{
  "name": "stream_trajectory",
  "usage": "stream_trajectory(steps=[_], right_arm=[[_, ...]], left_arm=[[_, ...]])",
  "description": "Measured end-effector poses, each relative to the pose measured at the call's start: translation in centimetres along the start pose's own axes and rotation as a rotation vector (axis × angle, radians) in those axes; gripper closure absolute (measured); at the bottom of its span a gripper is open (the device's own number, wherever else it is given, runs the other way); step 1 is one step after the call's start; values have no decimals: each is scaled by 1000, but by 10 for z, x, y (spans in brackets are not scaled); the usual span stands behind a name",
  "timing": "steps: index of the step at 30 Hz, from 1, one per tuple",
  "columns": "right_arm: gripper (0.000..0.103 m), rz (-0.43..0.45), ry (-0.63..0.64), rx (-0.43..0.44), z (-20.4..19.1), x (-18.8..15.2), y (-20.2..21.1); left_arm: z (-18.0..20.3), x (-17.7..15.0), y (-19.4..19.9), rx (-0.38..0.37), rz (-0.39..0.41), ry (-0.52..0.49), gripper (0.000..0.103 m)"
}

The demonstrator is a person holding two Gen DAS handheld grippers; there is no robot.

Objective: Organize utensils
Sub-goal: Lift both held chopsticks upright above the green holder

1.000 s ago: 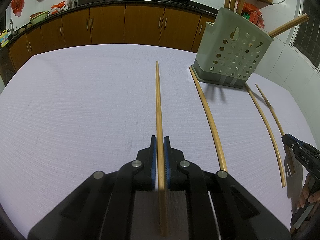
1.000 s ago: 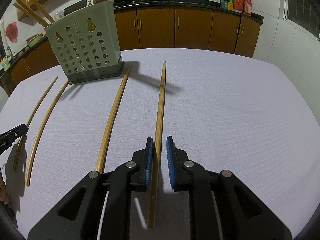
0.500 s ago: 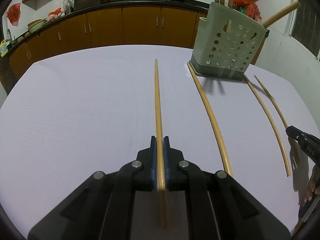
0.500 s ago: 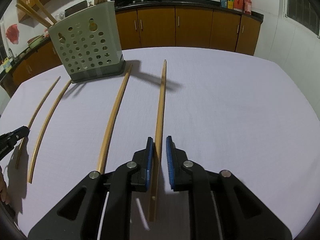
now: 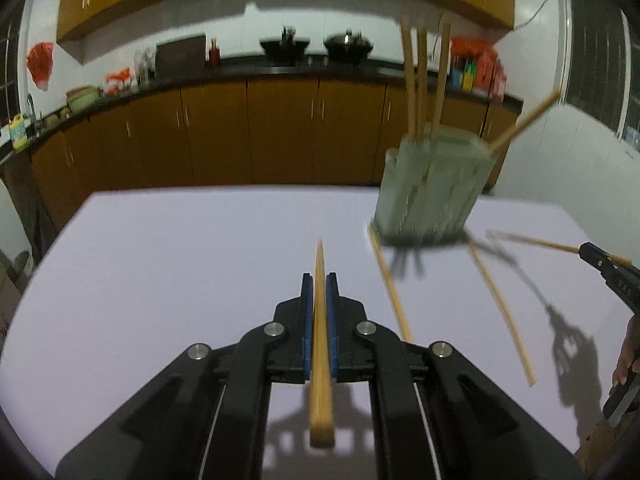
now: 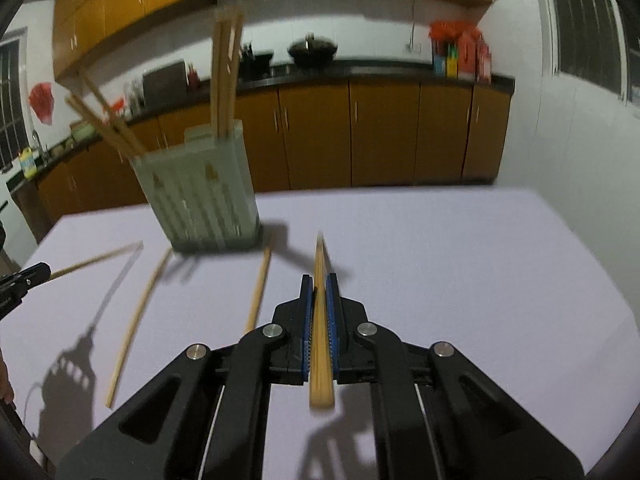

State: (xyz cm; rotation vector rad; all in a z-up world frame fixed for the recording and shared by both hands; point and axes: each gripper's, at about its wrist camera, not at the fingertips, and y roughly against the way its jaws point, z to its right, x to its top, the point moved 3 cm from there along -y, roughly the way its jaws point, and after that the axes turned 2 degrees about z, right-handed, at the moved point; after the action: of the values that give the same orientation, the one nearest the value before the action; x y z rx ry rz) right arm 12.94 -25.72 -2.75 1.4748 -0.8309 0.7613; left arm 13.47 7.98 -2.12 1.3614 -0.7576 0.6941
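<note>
Chopsticks are now off the cloth: a second ago both lay flat between the jaws, now each is clamped and lifted, so both picks look good and the drop into the holder is next. Left gripper [image 5: 320,285] is closed on one chopstick [image 5: 320,332], which runs straight out ahead. Right gripper [image 6: 319,285] likewise pinches its chopstick [image 6: 320,332]. Perforated green holder [image 5: 432,192] stands beyond, ahead-right of the left gripper, sticks already inside. Two loose chopsticks [image 5: 390,288] remain on the white tablecloth [image 5: 180,280] between the grippers.
</note>
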Motion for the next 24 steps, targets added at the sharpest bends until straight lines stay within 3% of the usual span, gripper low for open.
stream_trajectory(steps=[5, 12, 17, 24], right_arm=[[96, 91, -3, 4, 1, 30, 15], [96, 169, -10, 30, -4, 62, 36], [96, 232, -30, 100, -12, 86, 55], [96, 451, -68, 227, -40, 139, 93]], left_arm=[[1, 35, 23, -21, 84, -16, 96], [13, 64, 43, -80, 143, -22, 96], [33, 88, 56, -157, 188, -39, 96], [75, 147, 76, -236, 356, -21, 96]])
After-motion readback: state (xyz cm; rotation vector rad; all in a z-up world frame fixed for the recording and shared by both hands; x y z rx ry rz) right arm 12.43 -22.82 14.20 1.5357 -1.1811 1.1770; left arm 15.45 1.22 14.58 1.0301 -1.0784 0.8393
